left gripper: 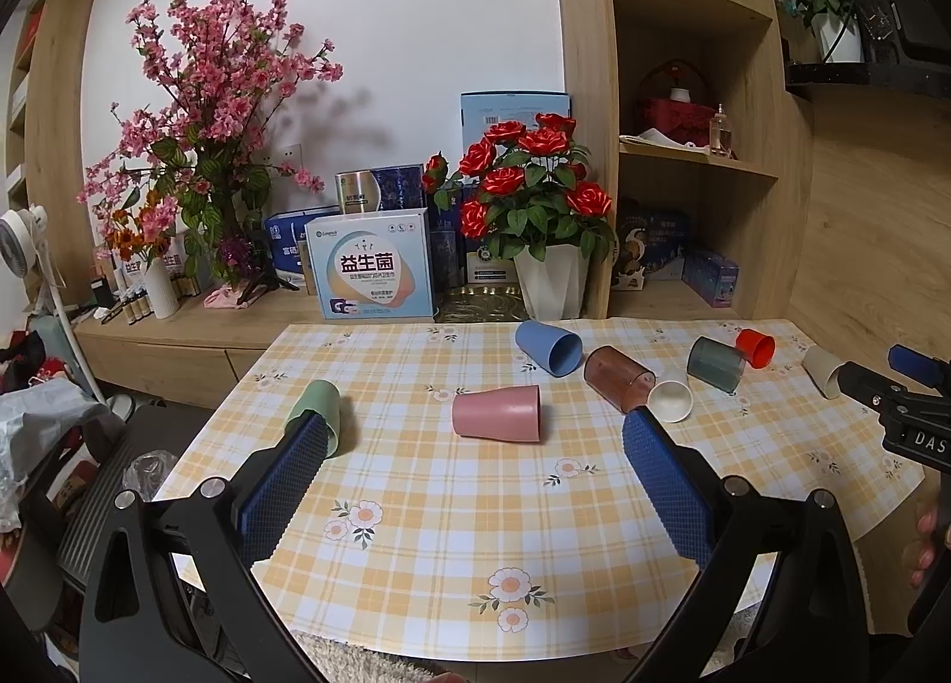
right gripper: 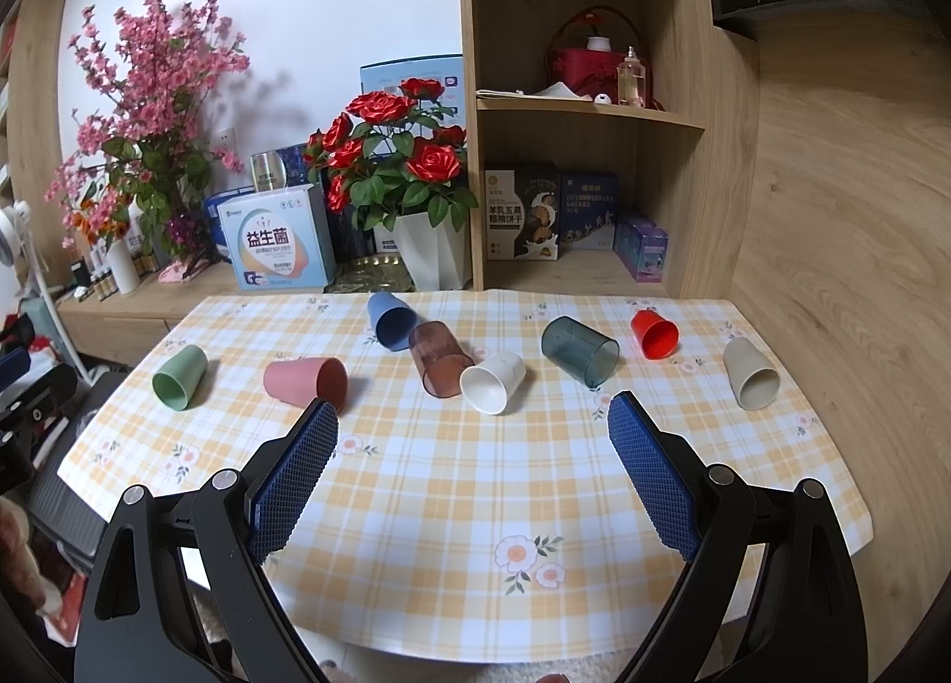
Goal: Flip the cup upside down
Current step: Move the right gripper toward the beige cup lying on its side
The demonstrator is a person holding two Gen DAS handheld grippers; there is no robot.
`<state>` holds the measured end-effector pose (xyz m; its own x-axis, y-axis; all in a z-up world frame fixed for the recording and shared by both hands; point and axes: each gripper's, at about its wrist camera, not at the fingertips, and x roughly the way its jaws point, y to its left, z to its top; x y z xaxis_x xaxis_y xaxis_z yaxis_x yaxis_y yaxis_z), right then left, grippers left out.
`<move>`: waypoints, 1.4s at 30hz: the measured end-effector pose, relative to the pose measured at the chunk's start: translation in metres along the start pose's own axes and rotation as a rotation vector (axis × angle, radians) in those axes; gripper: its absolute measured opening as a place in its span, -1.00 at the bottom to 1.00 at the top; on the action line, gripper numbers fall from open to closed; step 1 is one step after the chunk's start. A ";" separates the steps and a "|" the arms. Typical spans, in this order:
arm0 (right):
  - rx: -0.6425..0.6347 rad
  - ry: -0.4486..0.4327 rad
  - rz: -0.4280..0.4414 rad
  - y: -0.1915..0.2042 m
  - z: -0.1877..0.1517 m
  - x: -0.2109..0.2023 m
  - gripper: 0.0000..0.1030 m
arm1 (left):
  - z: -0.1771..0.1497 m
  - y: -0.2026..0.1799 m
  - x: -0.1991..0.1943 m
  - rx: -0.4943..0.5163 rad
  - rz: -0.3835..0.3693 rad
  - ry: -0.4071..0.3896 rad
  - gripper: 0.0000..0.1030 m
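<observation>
Several cups lie on their sides on the checked tablecloth (right gripper: 452, 493): green (right gripper: 180, 376), pink (right gripper: 306, 380), blue (right gripper: 391, 320), brown see-through (right gripper: 440, 367), white (right gripper: 493, 381), dark grey-green see-through (right gripper: 579, 351), red (right gripper: 654, 333) and beige (right gripper: 750, 374). My left gripper (left gripper: 475, 427) is open and empty, hovering above the table in front of the pink cup (left gripper: 497, 412). My right gripper (right gripper: 472, 415) is open and empty, hovering in front of the white cup. The right gripper also shows at the right edge of the left wrist view (left gripper: 891, 392).
A white pot of red roses (right gripper: 434, 258) and a light blue box (right gripper: 276, 249) stand on the low cabinet behind the table. A wooden shelf unit (right gripper: 582, 106) with boxes rises at the back right. A fan (left gripper: 24, 249) and clutter sit left of the table.
</observation>
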<state>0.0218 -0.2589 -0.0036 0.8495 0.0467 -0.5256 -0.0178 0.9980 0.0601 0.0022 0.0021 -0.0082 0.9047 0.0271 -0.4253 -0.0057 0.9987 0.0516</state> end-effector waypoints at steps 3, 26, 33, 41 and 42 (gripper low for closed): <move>0.007 0.000 0.003 -0.001 0.001 -0.001 0.74 | 0.001 0.000 0.001 0.005 0.005 0.002 0.88; 0.151 0.078 -0.107 -0.124 0.027 0.089 0.73 | 0.031 0.033 0.117 -0.034 -0.013 0.109 0.89; 0.159 0.117 -0.045 -0.129 0.030 0.126 0.73 | 0.025 0.031 0.150 -0.040 0.008 0.193 0.89; 0.125 0.146 -0.073 -0.119 0.029 0.154 0.74 | 0.024 0.031 0.171 -0.057 0.049 0.243 0.89; 0.133 0.150 -0.078 -0.122 0.028 0.156 0.74 | 0.023 0.030 0.172 -0.054 0.053 0.244 0.89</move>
<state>0.1716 -0.3748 -0.0695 0.7574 -0.0149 -0.6528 0.1231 0.9851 0.1203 0.1674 0.0359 -0.0587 0.7730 0.0826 -0.6290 -0.0788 0.9963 0.0340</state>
